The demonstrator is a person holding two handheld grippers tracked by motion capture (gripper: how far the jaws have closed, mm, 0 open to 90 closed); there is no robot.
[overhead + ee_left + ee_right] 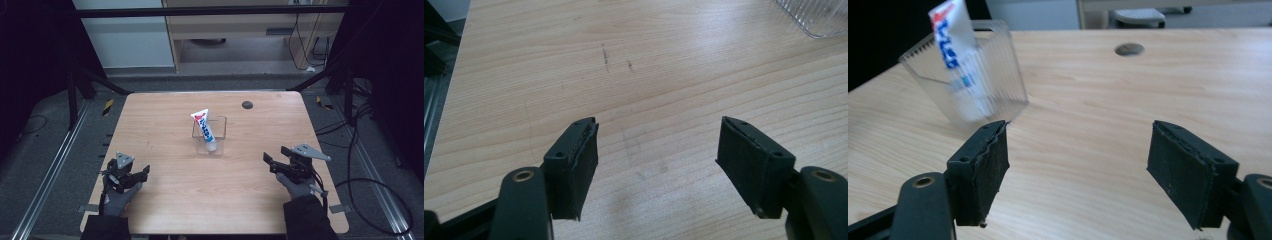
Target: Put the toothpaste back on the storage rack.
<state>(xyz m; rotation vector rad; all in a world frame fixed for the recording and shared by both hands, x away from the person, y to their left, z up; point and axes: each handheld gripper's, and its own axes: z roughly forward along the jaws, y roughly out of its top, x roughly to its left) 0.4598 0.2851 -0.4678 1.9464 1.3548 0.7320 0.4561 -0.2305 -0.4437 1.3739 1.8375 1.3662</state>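
A white toothpaste tube (pixel 204 129) with blue and red print stood cap-down and tilted inside a clear ribbed plastic cup (pixel 220 131) near the middle of the wooden table (pixel 165 195), its flat end sticking out above the rim. The right gripper (pixel 273 160) hovered near the table's right edge, well apart from the cup, with its jaws spread wide and nothing between them. The left gripper (pixel 142 176) sat near the front left corner, likewise released and empty over bare wood.

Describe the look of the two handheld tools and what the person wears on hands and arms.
Both the left tool and right tool are black, with two flat rectangular jaws, brass-coloured pivot rivets and a grey three-cornered top plate. A black cable trails from the right one. The person wears grey gloves and dark sleeves.
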